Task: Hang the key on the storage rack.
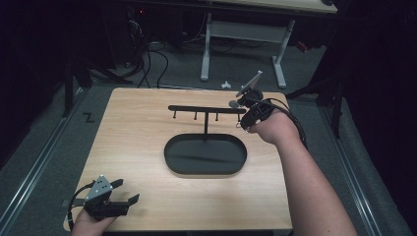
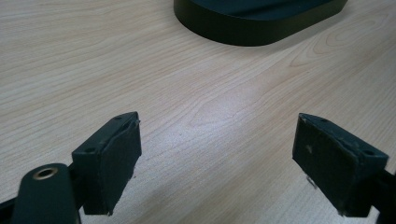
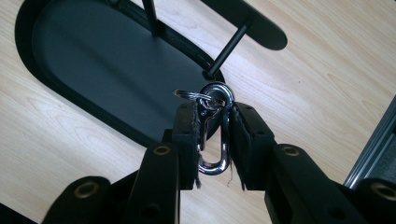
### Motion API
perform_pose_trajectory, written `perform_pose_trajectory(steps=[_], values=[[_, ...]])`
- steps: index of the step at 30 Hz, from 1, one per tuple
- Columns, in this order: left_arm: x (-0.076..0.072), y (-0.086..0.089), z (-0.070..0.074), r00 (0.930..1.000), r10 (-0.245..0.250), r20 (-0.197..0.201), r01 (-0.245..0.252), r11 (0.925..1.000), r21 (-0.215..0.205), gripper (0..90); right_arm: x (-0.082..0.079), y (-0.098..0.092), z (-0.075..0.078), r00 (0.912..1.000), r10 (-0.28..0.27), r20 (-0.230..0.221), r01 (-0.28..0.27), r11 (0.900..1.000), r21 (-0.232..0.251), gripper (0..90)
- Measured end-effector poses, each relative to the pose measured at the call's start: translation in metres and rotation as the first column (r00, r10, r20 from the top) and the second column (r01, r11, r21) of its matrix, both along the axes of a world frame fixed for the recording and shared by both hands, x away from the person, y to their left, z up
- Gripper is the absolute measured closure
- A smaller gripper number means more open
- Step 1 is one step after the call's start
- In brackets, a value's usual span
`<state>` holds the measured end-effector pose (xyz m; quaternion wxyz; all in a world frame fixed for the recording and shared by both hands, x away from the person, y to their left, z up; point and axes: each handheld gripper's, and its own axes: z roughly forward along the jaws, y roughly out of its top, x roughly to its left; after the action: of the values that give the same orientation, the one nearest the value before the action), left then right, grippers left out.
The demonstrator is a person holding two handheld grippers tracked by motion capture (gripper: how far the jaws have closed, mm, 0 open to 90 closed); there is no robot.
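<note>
Carabiner (image 3: 215,133) first: a small silver clip with a key ring (image 3: 192,95) threaded through its top sits pinched between the pads of the right gripper (image 3: 212,140), jaws closed tight on its two long sides. Its rounded top pokes out above the jaws, right beside the tip of the last peg (image 3: 227,48) on the black rack (image 1: 205,109). From above, the right gripper (image 1: 244,121) is held up at the right end of that rack's crossbar, toward the far right corner of the table (image 1: 137,142), with the person's forearm reaching in from the near right edge.

The rack rises on a thin post from an oval black tray (image 1: 205,155) lying in the middle of the table; a row of short pegs hangs from its bar.

Over at the near left corner, the left gripper (image 1: 122,191) rests low on the wood, its jaws spread wide with bare table between them (image 2: 215,154). The tray's rim (image 2: 252,32) lies well ahead of it.
</note>
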<state>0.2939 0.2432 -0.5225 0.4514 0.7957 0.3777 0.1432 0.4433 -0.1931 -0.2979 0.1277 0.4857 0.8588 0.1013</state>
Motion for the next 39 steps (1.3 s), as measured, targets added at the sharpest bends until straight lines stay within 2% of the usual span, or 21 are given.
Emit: perform_pose_trajectory(steps=[15, 21, 26, 39], values=[[0.000, 0.000, 0.000, 1.0000, 0.001, 0.000, -0.001, 1.0000, -0.006, 16.0, 0.016, -0.002, -0.001, 0.9993, -0.036, 0.008, 0.036, 0.999, 0.005, 72.5], [0.000, 0.001, 0.000, 1.0000, 0.000, -0.003, 0.000, 1.0000, -0.003, 15.9, 0.020, -0.005, -0.001, 0.9980, -0.063, 0.007, 0.063, 0.998, 0.024, 72.5], [0.000, 0.000, -0.001, 1.0000, -0.002, -0.002, 0.002, 1.0000, -0.001, 16.0, 0.024, -0.006, -0.004, 0.9971, -0.075, 0.006, 0.075, 0.997, 0.014, 72.2], [-0.001, -0.001, -0.001, 1.0000, -0.008, -0.005, 0.008, 1.0000, -0.001, 16.0, 0.033, -0.010, -0.016, 0.9940, -0.109, 0.007, 0.109, 0.993, 0.034, 70.7]])
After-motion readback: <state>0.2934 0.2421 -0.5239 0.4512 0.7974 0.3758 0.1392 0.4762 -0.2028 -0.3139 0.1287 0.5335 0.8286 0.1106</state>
